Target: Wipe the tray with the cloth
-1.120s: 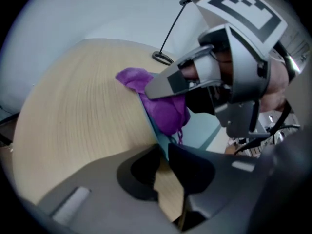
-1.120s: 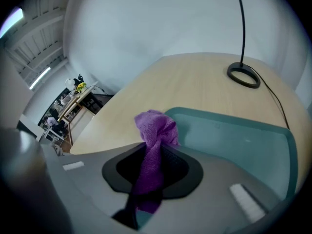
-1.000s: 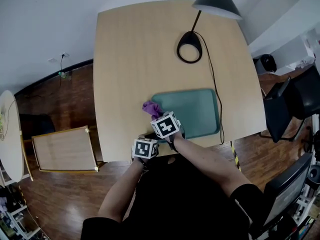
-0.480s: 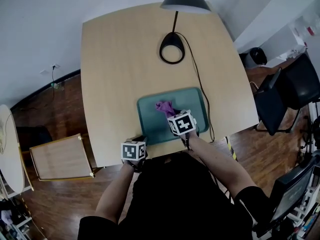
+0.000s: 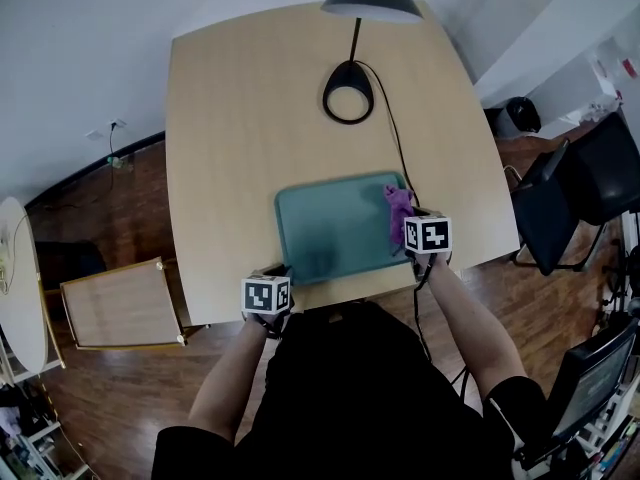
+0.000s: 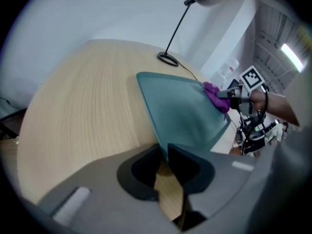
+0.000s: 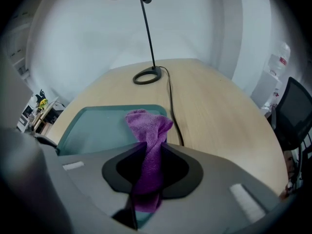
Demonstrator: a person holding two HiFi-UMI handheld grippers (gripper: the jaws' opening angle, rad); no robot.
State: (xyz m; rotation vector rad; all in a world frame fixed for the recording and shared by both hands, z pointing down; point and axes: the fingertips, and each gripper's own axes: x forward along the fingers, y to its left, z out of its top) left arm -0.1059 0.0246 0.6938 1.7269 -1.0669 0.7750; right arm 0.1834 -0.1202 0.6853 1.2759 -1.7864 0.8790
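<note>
Purple cloth in teal tray, apparently touching | right tongs clamp it

Tray corner behind left fingers

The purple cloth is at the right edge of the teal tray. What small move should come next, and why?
Probably sweep the right gripper leftward across the teal rectangular tray, purple terry cloth pressed down. The cloth sits at the tray's right rim, the open surface lies to its left, and the left gripper pinches the near left corner, steadying it.
</note>
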